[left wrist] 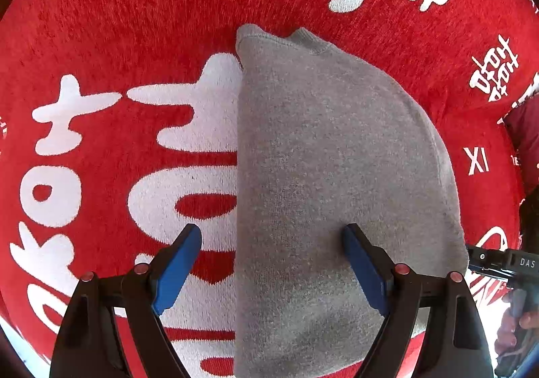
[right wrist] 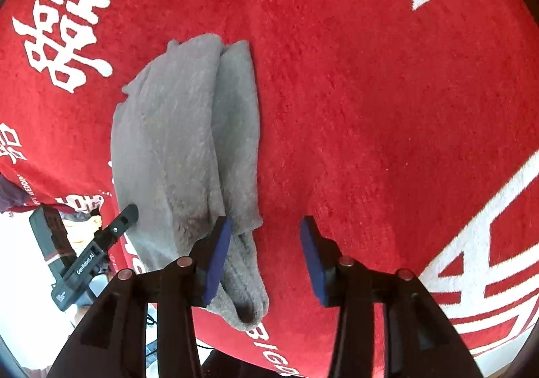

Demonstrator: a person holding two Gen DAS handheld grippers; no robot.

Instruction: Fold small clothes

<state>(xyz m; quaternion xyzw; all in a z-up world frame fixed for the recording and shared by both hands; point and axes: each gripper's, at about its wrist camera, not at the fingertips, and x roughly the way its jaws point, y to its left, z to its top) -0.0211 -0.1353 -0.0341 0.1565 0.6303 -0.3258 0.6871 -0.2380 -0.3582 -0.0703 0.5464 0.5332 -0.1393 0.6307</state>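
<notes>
Your left gripper hangs released, one pad off the long edge of the folded grey garment, the other over it. Your right gripper is also parted and holds nothing; the garment lies at its left pad on the red blanket. That pad could snag the loose end as you pull away and spoil the fold.
</notes>
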